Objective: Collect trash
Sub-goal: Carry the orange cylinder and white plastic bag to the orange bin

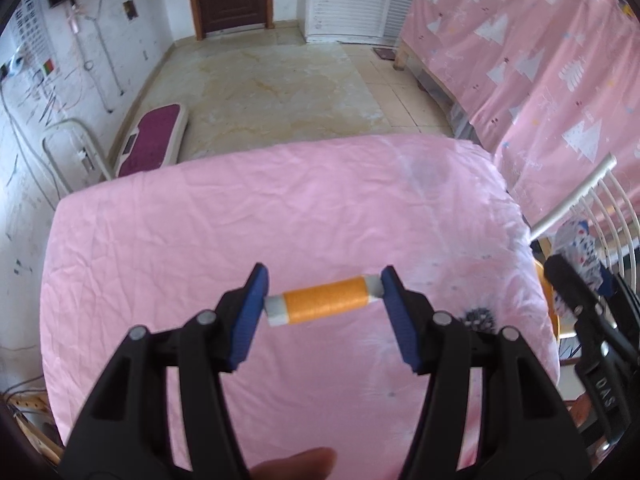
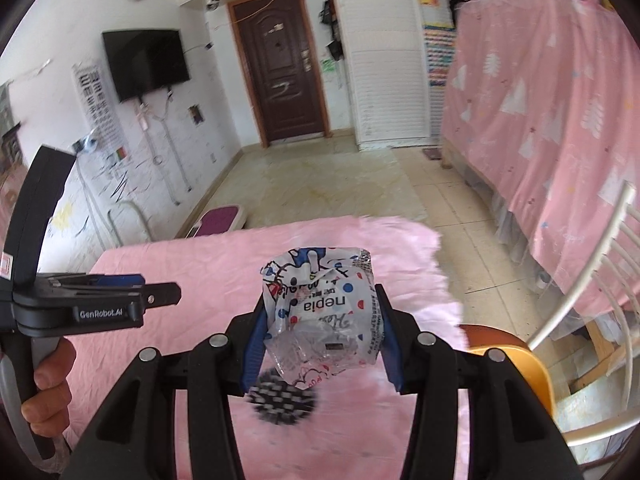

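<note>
My left gripper is shut on an orange thread spool with grey ends, held crosswise between the blue pads above the pink-covered table. My right gripper is shut on a crumpled "nepia" tissue wrapper, white with red and blue dots, held above the same table. The right gripper with the wrapper shows at the right edge of the left wrist view. The left gripper shows side-on at the left of the right wrist view.
A black-and-white checkered round patch lies on the cloth under the wrapper. An orange chair seat with a white metal back stands right of the table. A pink-curtained bunk bed is at right. A maroon scale lies on the floor.
</note>
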`<state>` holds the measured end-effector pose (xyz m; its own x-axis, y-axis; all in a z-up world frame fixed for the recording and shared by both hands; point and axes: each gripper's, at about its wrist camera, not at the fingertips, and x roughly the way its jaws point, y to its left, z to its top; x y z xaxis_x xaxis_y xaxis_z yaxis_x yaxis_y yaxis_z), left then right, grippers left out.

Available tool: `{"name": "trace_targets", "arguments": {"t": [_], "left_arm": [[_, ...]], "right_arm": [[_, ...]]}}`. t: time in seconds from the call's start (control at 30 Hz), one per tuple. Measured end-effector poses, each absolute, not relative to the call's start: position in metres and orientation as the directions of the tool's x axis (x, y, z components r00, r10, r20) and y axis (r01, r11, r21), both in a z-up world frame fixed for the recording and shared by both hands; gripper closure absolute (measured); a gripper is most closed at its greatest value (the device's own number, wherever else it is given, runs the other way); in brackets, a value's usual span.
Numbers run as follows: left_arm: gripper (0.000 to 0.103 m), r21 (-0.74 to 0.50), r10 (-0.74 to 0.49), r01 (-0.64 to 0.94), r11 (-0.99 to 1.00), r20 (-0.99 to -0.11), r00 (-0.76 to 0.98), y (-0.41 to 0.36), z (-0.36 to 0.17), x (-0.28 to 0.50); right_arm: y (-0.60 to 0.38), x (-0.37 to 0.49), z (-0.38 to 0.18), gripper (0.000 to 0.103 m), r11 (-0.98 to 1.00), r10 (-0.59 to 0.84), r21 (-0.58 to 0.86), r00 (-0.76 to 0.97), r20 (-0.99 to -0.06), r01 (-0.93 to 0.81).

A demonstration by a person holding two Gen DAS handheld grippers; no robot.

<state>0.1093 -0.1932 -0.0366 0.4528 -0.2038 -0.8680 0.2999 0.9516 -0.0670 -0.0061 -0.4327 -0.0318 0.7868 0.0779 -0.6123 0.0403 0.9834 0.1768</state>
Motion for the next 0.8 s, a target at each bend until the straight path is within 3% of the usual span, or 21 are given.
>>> {"name": "trace_targets", "arguments": {"t": [0.8], "left_arm": [[0.047, 0.032, -0.261, 0.610, 0.791, -0.886, 0.384, -0.387, -0.044, 0.037]], "right_arm": [[-0.590, -0.105, -0.045, 0.065, 0.919, -0.083, 0.278, 0.827, -0.556, 0.280]]}}
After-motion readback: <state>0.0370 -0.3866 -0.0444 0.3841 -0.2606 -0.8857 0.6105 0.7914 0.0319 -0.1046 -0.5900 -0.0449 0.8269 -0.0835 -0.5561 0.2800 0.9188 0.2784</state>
